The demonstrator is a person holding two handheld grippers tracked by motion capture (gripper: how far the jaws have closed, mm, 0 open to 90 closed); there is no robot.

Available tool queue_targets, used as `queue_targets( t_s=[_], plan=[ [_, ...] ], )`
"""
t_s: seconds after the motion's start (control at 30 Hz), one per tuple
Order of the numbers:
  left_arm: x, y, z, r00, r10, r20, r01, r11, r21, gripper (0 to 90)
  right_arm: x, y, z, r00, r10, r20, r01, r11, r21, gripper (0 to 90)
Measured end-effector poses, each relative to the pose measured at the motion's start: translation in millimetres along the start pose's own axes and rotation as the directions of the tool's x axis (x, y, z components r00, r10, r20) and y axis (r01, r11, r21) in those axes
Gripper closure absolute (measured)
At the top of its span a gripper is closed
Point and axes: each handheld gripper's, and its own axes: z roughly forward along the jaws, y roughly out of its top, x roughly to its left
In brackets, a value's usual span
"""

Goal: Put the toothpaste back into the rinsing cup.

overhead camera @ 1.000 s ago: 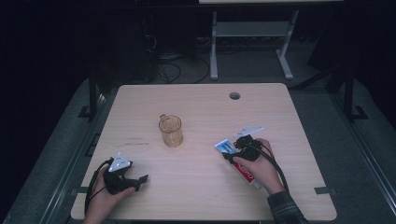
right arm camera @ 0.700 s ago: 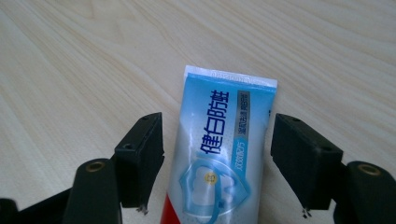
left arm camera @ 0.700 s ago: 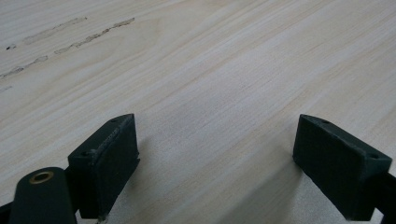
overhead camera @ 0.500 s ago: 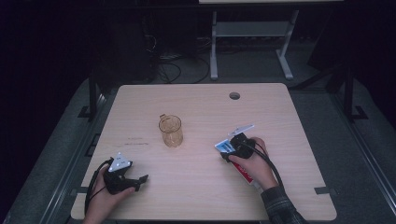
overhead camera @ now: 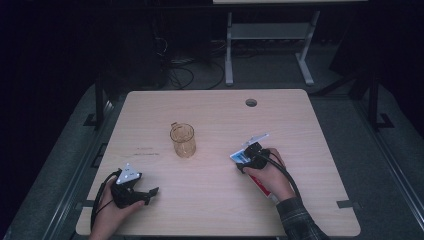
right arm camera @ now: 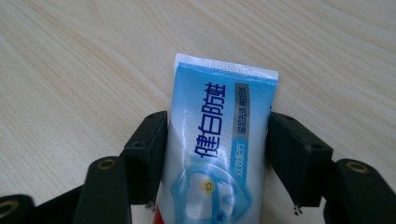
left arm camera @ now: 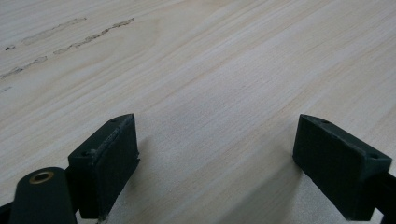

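Toothpaste tube (right arm camera: 212, 140) gripped by right tool (right arm camera: 215, 154), glass mug (overhead camera: 182, 140) well apart

Large dark-blue Chinese characters reading 健白防蛀 run lengthwise along the light-blue toothpaste tube (right arm camera: 215, 140) lying on the tabletop, seen close in the right gripper view. Beside them, a narrow grey strip carries a line of smaller Chinese characters, too fine to read with certainty. A row of tiny embossed marks sits on the tube's crimped white end, illegible. In the high view, the tube's red end near the tabletop's right edge bears white lettering, too small to read.
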Motion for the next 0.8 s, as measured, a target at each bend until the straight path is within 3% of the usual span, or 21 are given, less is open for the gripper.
queue_targets(
  t_s=[0.43,0.77,0.8],
  plan=[
    [0.0,0.0,0.0,1.0000,-0.001,0.000,0.001,1.0000,0.000,13.0,3.9,6.5,-3.5,1.0000,-0.005,0.004,0.004,0.997,0.073,52.8],
    [0.0,0.0,0.0,1.0000,0.000,0.001,0.000,1.0000,0.000,13.0,1.4,5.8,-6.4,1.0000,0.001,-0.002,-0.001,0.997,0.073,61.6],
    [0.1,0.0,0.0,1.0000,0.000,0.001,0.000,1.0000,0.000,13.0,-0.8,4.7,-9.3,0.9996,0.022,-0.017,-0.021,0.998,0.061,67.4]
  ],
)
